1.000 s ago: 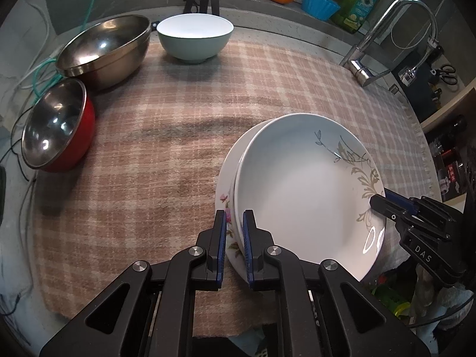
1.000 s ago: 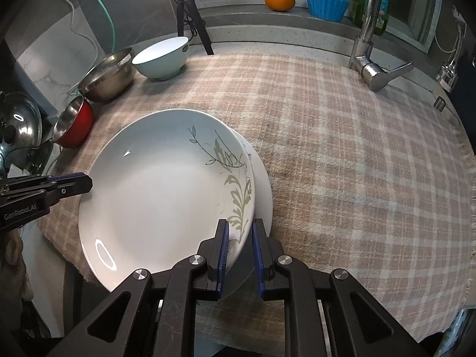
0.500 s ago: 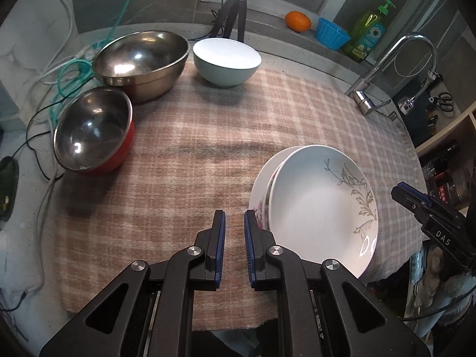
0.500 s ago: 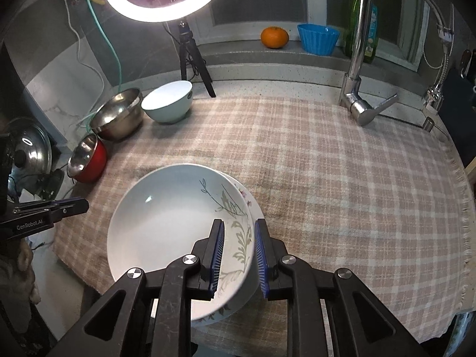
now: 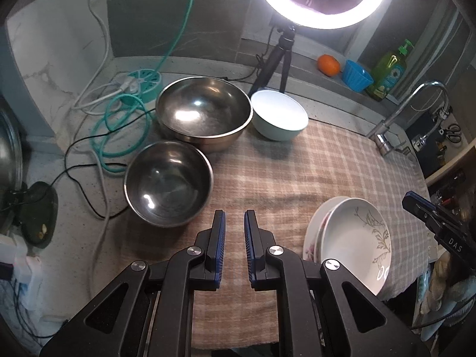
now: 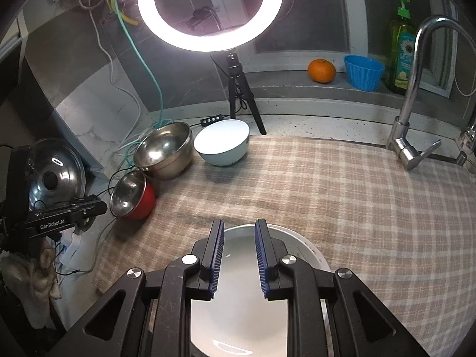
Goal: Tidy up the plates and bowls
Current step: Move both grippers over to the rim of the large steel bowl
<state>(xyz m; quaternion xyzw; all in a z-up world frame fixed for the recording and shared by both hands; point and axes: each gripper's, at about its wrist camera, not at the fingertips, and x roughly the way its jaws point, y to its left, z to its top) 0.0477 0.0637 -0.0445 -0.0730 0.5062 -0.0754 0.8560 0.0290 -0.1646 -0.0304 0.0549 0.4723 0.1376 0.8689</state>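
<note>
Both grippers are empty. Left gripper [image 5: 234, 229] hovers with its jaws slightly parted over the checked cloth [image 5: 297, 172], the red-sided steel bowl [image 5: 168, 183] just ahead to its left, probably the next pick. Right gripper [image 6: 239, 242] hangs spread directly above the stacked plates [image 6: 238, 312], which lie nested to save room. Large steel bowl [image 5: 203, 111] and pale bowl [image 5: 279, 115] wait farther ahead, unstacked.

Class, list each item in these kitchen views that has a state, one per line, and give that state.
left hand-held gripper: open, holding nothing
right hand-held gripper: open, above the plates
leaf-pattern plate: stacked on the floral plate
large steel bowl: upright, empty
red bowl: upright, empty
pale green bowl: upright, empty
ring light: on
</note>
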